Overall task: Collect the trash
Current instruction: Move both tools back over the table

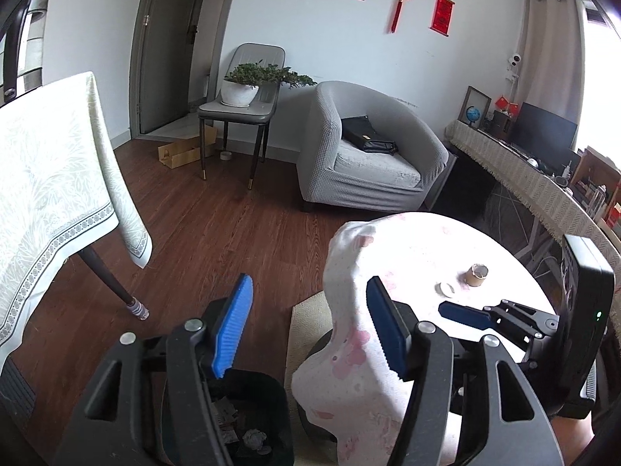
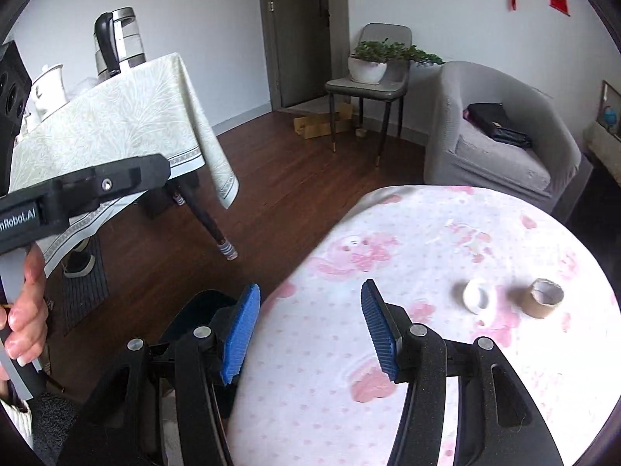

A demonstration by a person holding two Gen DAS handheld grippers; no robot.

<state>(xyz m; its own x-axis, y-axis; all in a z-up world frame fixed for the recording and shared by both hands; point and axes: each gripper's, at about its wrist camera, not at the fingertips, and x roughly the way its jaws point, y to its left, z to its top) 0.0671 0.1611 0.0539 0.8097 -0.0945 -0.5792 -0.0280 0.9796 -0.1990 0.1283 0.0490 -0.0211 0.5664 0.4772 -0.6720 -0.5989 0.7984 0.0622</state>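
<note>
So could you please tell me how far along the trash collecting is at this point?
Partly done: the black bin beside the round table already holds crumpled paper. Nothing is in hand; the left gripper and right gripper both have open, empty fingers. Still left on the table: a cardboard tape core and a small white ring-shaped piece.

Right gripper [image 2: 310, 328] is hanging open and empty over the pink-patterned round table [image 2: 407, 233], brown cardboard ring [image 2: 546, 297] sitting just beside the small white ring [image 2: 479, 296].

Both wrist views angled down, close over round table [image 2: 427, 233], sharing armchair [image 1: 368, 147]
</note>
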